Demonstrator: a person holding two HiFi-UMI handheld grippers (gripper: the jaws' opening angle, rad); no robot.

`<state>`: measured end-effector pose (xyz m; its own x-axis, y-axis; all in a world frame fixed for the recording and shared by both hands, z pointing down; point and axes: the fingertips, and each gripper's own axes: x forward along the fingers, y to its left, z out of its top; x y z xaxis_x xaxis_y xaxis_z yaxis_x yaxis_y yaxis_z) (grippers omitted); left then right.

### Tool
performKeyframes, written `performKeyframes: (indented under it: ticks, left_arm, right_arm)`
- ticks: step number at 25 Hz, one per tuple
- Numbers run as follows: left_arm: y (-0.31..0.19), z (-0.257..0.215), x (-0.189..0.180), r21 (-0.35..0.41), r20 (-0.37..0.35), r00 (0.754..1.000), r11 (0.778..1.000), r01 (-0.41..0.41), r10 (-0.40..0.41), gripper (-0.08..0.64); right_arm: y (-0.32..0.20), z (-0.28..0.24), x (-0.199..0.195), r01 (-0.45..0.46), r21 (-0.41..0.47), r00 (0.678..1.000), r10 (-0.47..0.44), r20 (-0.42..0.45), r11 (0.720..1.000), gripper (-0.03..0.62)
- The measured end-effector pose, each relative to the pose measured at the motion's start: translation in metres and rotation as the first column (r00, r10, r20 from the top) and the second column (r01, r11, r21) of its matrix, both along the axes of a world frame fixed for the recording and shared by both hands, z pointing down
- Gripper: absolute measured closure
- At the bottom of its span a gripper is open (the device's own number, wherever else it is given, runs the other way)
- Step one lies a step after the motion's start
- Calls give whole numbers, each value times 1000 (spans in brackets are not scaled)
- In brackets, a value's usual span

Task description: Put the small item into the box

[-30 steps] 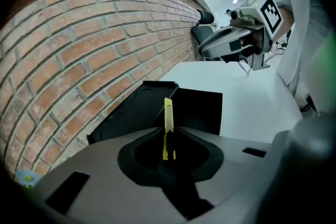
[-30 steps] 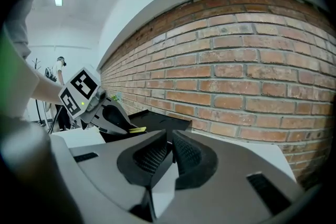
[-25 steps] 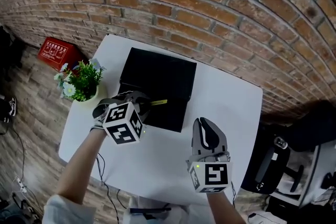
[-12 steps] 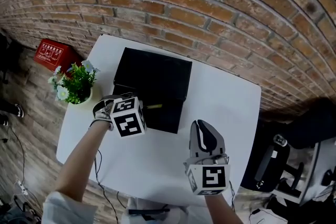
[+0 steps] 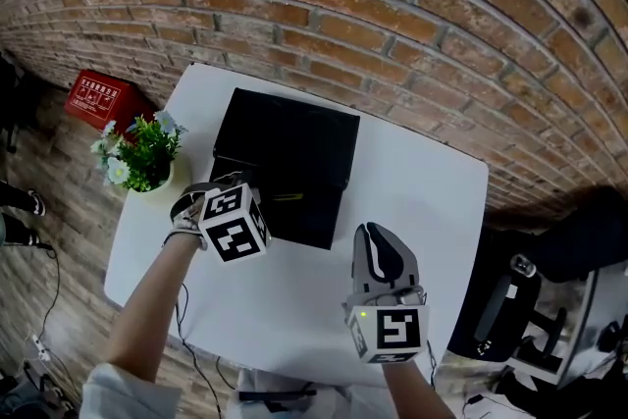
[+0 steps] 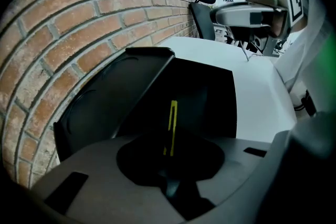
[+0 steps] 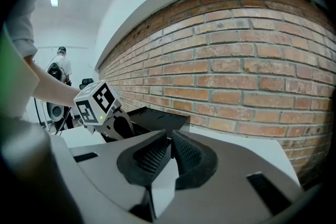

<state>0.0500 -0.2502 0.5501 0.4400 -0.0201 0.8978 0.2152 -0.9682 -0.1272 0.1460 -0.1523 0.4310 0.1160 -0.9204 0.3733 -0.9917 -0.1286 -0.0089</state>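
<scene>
A red crate (image 5: 98, 98) stands on the wooden floor at the far left; its white lettering is too small to read. Beside it, a potted plant (image 5: 137, 157) with green leaves and small pale flowers sits at the left edge of the white table (image 5: 422, 191), which stands against a brick wall (image 5: 392, 5).

The left gripper (image 5: 260, 199) carries a cube of black-and-white square markers and reaches over the near wall of an open black box (image 5: 314, 219). Its jaws are pinched on a thin yellow item (image 6: 171, 123), whose free end sticks out over the dark inside of the box. From the head view the yellow item (image 5: 287, 198) shows just past the gripper's tip, inside the outline of the box. The box's lid (image 5: 289, 137) is folded back toward the wall.

The right gripper (image 5: 376, 240) hovers over bare table, apart from the box and to its right. Its ribbed jaws (image 7: 169, 147) are pressed together with nothing between them. A dark office chair (image 5: 510, 304) stands on the floor beyond the table's right edge.
</scene>
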Motion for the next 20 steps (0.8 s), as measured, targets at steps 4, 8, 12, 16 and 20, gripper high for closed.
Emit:
performKeyframes:
  ticks: [4, 8, 12, 16, 20]
  left_arm:
    - [-4, -22, -1, 53, -129, 988, 994, 96, -88, 506]
    - [-8, -53, -2, 74, -300, 928, 965, 252, -219, 534]
    - [-5, -89, -10, 55, -460, 821, 912, 406, -337, 541]
    - [10, -126, -25, 26, -577, 704, 852, 523, -414, 541]
    - [30, -160, -43, -5, -640, 609, 796, 606, -468, 541]
  right_arm:
    - [-3, -1, -5, 26, 1, 1000, -26, -3, 1000, 532]
    - [-6, -7, -11, 64, 13, 998, -64, -13, 998, 531]
    - [-6, -18, -17, 116, 32, 993, -115, -28, 993, 532]
    - [-1, -34, -23, 164, 61, 986, -162, -38, 985, 532]
    - [10, -52, -28, 211, 90, 977, -208, -44, 973, 531]
